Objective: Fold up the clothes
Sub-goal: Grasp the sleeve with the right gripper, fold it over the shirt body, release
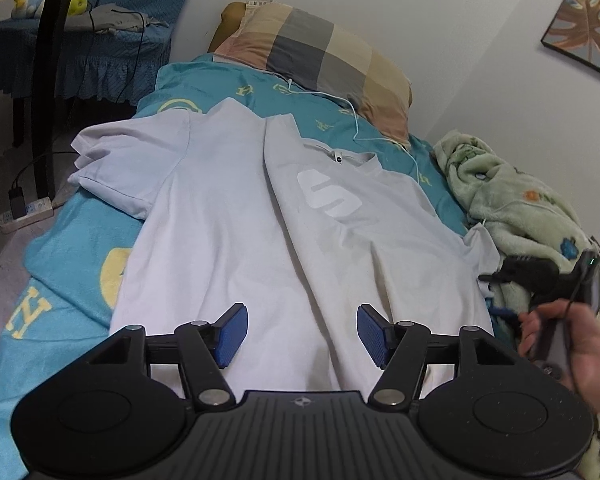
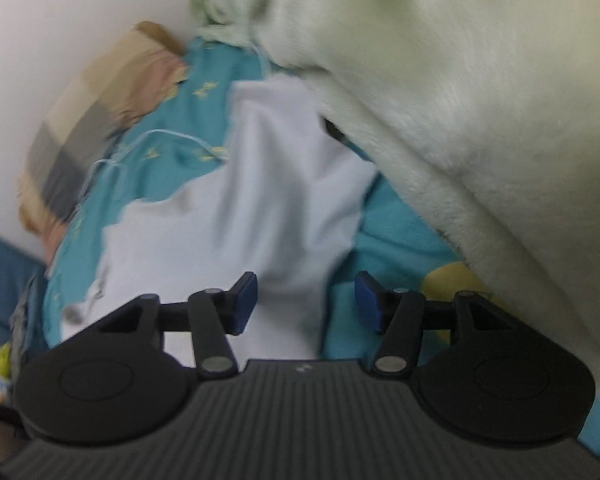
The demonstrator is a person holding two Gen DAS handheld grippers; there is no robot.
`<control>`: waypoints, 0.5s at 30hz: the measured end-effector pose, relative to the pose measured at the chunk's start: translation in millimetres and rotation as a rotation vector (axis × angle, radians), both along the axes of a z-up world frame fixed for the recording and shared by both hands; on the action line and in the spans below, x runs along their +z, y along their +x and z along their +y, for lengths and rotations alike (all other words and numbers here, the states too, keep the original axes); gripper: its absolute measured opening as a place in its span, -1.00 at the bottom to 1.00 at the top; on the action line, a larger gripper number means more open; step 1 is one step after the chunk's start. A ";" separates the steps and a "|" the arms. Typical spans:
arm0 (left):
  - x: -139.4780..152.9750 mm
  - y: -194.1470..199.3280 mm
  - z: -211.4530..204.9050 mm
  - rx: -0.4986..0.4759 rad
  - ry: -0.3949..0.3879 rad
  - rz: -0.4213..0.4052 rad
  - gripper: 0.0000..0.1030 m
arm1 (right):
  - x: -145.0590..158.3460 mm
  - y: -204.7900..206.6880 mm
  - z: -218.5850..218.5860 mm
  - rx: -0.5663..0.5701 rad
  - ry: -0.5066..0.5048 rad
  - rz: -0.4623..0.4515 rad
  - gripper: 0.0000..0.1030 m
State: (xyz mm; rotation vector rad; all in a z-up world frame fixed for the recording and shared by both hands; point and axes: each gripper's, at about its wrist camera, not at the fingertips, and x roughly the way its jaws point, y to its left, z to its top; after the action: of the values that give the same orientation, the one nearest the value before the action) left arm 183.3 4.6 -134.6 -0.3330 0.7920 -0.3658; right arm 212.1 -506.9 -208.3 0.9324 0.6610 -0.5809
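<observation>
white T-shirt (image 1: 228, 216): light, limp, slides on bedspread | pinch hem just ahead | left gripper (image 1: 302, 334) wide, empty | right gripper (image 2: 306, 300) wide, empty

- My left wrist camera looks down my left gripper (image 1: 302, 336) from the foot of the bed (image 1: 72, 240), facing the checked pillow (image 1: 316, 52) and wall.
- My right wrist camera sits low and close, tilted and blurred, beside the green blanket (image 2: 460, 80).
- Both views share the white T-shirt (image 1: 260, 220), teal bedcover and pillow.
</observation>
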 end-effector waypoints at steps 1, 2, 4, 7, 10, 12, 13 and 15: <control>-3.5 5.9 -2.2 0.001 -0.008 0.006 0.23 | -7.1 2.1 -3.5 -0.020 0.013 -0.009 0.12; -7.5 10.9 -3.9 0.001 -0.014 0.016 0.23 | -14.1 4.2 -6.9 -0.041 0.026 -0.018 0.12; -16.1 17.2 -6.4 -0.007 -0.022 0.038 0.23 | -24.2 8.6 -12.6 -0.076 0.040 -0.061 0.12; -26.3 22.3 -7.6 -0.014 -0.037 0.062 0.23 | -29.4 17.2 -20.3 -0.111 0.045 -0.169 0.13; -30.5 25.4 -6.3 -0.014 -0.056 0.064 0.23 | -34.9 23.5 -29.5 -0.151 0.011 -0.259 0.13; -31.9 27.1 -4.5 -0.011 -0.070 0.063 0.23 | -36.6 27.6 -33.8 -0.177 -0.040 -0.303 0.13; -32.3 27.8 -3.1 -0.008 -0.077 0.063 0.23 | -37.3 29.7 -35.1 -0.187 -0.060 -0.320 0.12; -33.2 29.4 -0.7 -0.004 -0.089 0.062 0.23 | -36.2 37.2 -34.8 -0.176 -0.103 -0.323 0.13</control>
State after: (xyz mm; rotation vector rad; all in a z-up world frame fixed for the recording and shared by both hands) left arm 212.8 3.9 -167.9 -0.4277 0.8388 -0.3968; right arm 249.4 -541.7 -244.5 0.9668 0.2589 -0.5970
